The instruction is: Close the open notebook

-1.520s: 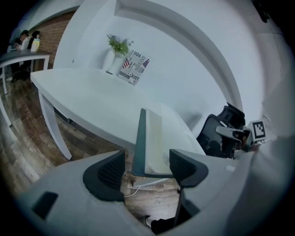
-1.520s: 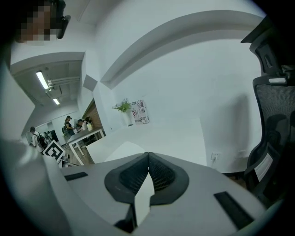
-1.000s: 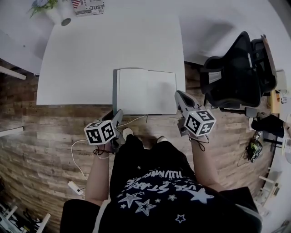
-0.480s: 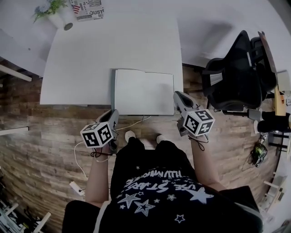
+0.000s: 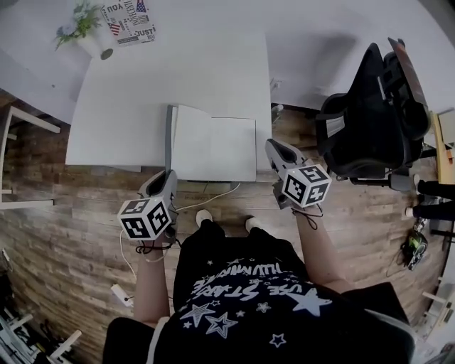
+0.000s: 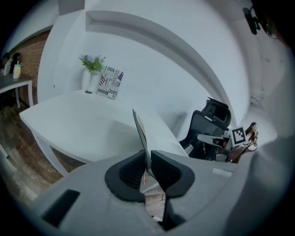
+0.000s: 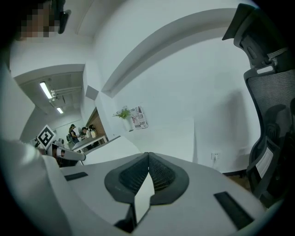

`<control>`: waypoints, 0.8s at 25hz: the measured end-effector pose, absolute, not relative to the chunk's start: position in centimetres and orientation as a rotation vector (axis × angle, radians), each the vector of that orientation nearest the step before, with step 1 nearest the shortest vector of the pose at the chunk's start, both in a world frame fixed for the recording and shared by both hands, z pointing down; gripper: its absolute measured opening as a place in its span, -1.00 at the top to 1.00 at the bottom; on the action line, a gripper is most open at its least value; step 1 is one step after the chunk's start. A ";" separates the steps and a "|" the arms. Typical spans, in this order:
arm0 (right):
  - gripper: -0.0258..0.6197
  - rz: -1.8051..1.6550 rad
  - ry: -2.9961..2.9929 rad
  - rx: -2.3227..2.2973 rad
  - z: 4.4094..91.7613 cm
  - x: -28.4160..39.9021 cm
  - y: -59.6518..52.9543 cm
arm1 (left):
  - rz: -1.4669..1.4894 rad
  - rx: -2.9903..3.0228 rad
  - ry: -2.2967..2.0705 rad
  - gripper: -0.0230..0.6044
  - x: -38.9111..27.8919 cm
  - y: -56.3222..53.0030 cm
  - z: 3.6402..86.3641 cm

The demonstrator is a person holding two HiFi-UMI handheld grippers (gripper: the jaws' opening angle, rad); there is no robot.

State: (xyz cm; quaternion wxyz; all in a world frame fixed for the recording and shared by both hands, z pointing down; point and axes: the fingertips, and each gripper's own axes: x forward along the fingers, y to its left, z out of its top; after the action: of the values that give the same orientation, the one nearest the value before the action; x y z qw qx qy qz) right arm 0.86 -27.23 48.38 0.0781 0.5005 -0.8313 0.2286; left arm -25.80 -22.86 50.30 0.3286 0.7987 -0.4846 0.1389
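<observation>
An open notebook point(image 5: 217, 149) with blank white pages lies at the near edge of the white table point(image 5: 142, 92). Its left cover point(image 5: 169, 138) stands up on edge, nearly upright. My left gripper point(image 5: 168, 176) pinches that cover's near corner. In the left gripper view the cover point(image 6: 139, 131) rises from between the dark pads point(image 6: 171, 171), and the jaws of the left gripper point(image 6: 147, 159) are still closing on it. My right gripper point(image 5: 273, 146) hovers by the table's right edge, apart from the notebook. The right gripper point(image 7: 148, 157) has its pads together and holds nothing.
A potted plant point(image 5: 84, 28) and a printed card point(image 5: 129, 18) stand at the table's far left corner. A black office chair point(image 5: 370, 114) is close on the right. A white cable point(image 5: 210, 192) runs over the wood floor beneath the table's near edge.
My left gripper closed on the notebook's left cover and rose, lifting the cover from flat to nearly upright. My right gripper drifted a little towards the table.
</observation>
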 end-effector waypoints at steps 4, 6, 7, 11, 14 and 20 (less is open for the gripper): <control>0.91 0.699 -2.507 1.492 48.4 2.9 -26.6 | 0.395 2.154 -1.296 0.77 -23.2 -22.6 48.2; 0.91 0.702 -2.511 1.490 48.6 4.0 -26.3 | 0.403 2.177 -1.307 0.77 -21.7 -22.4 47.4; 0.91 0.703 -2.512 1.490 48.6 4.6 -26.1 | 0.403 2.188 -1.311 0.77 -20.9 -22.3 47.1; 0.91 0.699 -2.519 1.490 48.6 6.4 -25.6 | 0.420 2.236 -1.323 0.78 -17.9 -21.8 46.3; 0.91 0.695 -2.524 1.486 48.5 7.6 -25.2 | 0.430 2.263 -1.315 0.78 -15.6 -21.5 46.1; 0.91 0.682 -2.527 1.487 48.1 9.9 -24.2 | 0.471 2.306 -1.286 0.78 -11.4 -20.9 46.8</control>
State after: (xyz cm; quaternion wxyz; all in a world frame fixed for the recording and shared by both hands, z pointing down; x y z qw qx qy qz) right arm 9.86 -24.22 48.05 0.0656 0.4929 -0.8376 0.2262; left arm -11.41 -20.95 46.78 0.2278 0.8373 -0.4667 0.1708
